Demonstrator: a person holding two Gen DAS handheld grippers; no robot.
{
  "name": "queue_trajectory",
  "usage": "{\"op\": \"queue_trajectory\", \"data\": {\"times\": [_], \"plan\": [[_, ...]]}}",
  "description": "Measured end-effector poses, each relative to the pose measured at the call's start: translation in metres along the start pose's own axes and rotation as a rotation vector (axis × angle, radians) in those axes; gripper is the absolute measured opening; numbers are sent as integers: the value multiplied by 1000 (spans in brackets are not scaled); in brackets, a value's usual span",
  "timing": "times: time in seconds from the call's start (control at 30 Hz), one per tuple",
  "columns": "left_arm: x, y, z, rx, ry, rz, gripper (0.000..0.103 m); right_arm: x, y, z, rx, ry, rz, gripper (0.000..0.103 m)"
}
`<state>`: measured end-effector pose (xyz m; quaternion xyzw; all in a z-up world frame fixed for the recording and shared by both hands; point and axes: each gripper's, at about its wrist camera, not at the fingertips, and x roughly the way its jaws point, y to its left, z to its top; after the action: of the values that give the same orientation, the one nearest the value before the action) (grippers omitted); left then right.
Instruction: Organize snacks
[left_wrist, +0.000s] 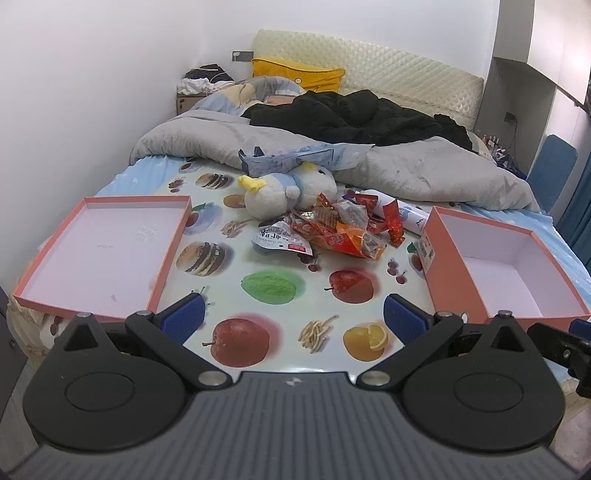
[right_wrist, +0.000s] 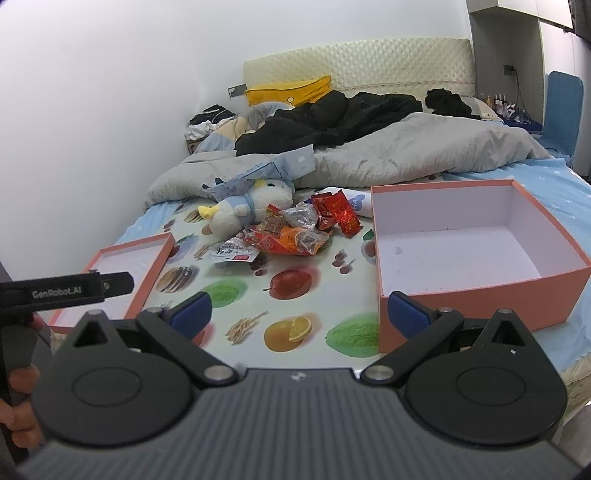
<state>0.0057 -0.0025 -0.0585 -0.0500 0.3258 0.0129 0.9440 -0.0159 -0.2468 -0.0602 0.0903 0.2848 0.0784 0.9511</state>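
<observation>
We held both grippers low at the near edge of the bed, over a glossy plastic mat printed with fruit and burgers (left_wrist: 273, 288). Our left gripper (left_wrist: 293, 314) had its blue-padded fingers (left_wrist: 184, 314) spread wide and grasped nothing. Our right gripper (right_wrist: 301, 312) was likewise released, its fingers apart, the right pad just in front of the near wall of the deep salmon-pink cardboard box (right_wrist: 480, 306).

The snacks, a loose pile of red, orange and silver foil packets (left_wrist: 343, 229), lay in the middle of the mat, farther off than either gripper and touching neither. A white pouch with dark lettering (left_wrist: 280, 238) sat at the pile's near left edge. Just beyond the pile on its left lay a white and pale-blue plush bird with a yellow beak (left_wrist: 280, 190).

The shallow salmon-pink box lid (left_wrist: 99, 251), white inside, rested at the left of the mat; the deep box stood at the right, open and with nothing in it. A rumpled grey duvet (left_wrist: 406, 162) and dark clothing (left_wrist: 354, 114) covered the far half of the bed.
</observation>
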Motion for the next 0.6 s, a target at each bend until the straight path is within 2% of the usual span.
{"op": "queue_trajectory", "data": {"times": [0.6], "plan": [[2,-8,-7,22,-2,4,103,2,-1,-1,4,8,-6,103]]}}
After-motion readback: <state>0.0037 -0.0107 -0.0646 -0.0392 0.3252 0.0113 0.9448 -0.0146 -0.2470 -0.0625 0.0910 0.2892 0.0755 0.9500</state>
